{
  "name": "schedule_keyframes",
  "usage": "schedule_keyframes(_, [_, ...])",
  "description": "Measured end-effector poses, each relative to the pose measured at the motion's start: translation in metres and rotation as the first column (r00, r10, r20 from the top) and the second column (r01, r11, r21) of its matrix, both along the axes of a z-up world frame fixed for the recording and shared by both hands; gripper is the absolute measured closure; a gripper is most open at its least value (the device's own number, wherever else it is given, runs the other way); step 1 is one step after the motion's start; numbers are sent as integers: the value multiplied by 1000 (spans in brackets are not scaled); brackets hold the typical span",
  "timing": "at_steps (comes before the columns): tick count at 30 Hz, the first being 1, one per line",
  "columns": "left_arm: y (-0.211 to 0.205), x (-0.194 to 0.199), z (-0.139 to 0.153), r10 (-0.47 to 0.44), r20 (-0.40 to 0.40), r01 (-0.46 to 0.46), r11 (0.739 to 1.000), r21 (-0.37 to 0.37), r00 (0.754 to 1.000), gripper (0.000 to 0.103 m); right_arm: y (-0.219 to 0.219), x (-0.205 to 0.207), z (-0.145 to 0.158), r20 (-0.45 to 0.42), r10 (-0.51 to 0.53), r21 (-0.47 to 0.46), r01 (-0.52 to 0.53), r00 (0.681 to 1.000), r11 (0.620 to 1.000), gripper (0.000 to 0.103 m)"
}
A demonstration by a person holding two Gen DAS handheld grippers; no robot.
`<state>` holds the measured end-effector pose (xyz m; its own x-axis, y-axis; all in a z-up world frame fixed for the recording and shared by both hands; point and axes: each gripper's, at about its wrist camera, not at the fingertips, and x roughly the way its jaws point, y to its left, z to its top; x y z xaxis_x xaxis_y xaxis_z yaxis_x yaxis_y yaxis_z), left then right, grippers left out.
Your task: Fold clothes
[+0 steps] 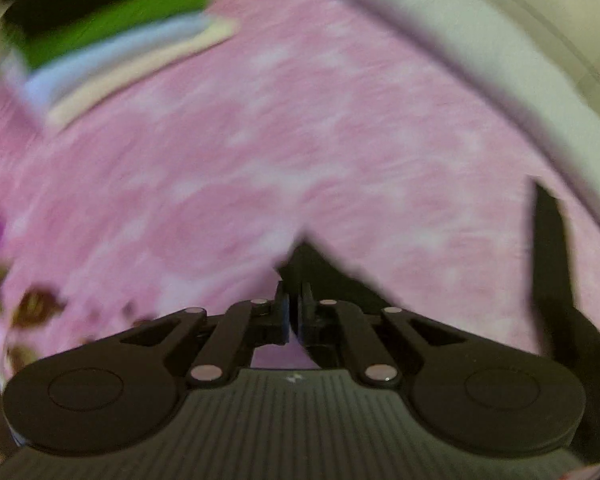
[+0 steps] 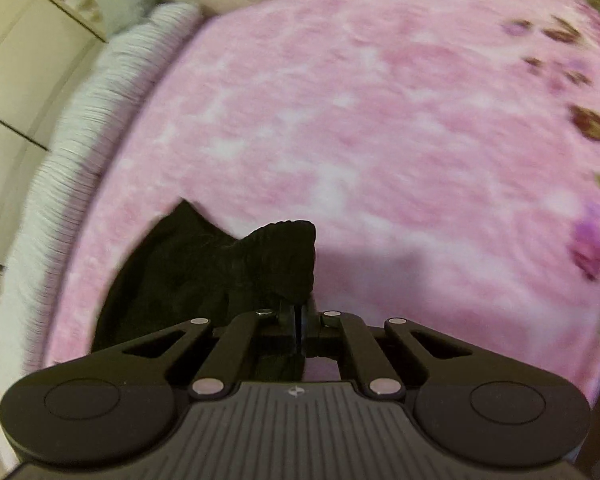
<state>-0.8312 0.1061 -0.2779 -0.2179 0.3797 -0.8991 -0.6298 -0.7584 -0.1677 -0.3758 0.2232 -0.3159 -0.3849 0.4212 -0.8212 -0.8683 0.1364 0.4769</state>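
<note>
- On the pink blanket [image 2: 340, 120], a folded stack [image 1: 112, 52] lies at the far edge.
- A black garment [image 2: 204, 264] hangs bunched, apparently unfolded.
- Right gripper [image 2: 298, 320] is clamped on it; left gripper [image 1: 295, 312] also seems to pinch black cloth.

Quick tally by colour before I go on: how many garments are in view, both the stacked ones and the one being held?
Black garment in both grippers: 1
Black folded, top of stack: 1
Green folded: 1
Pale blue folded: 1
Cream folded: 1
Total: 5, though blur may hide more layers.
</note>
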Motion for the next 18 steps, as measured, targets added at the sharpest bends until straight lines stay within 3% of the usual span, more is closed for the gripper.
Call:
schedule_keyframes(4, [-9,2,-30,-44,-42,40,995,-88,998,102,-15,6,-24,75,-3,-43,6,997,999,102])
schedule_keyframes(8, [-23,2,-33,-8,-21,8,999,-42,1000,102,-25,9,-23,80,25,-26,-23,996,999,102])
schedule_keyframes(10, [-31,1,-39,47,13,-46,998,-33,999,96,-22,9,-22,85,46,-27,-44,995,999,102])
schedule_keyframes(12, [-46,6,-45,136,38,-136,991,-9,990,69,-14,10,-33,78,59,-61,-54,995,997,80])
schedule_keyframes(14, [-65,13,-50,209,78,-211,977,30,975,67,-13,15,-46,76,42,-80,-36,996,996,66])
schedule_keyframes(16, [-66,17,-53,212,78,-216,975,48,974,66,-13,21,-58,50,23,-94,-18,998,995,65])
schedule_keyframes(18, [-63,20,-55,205,71,-210,976,63,976,62,-16,29,-68,2,0,-96,1,1000,995,56])
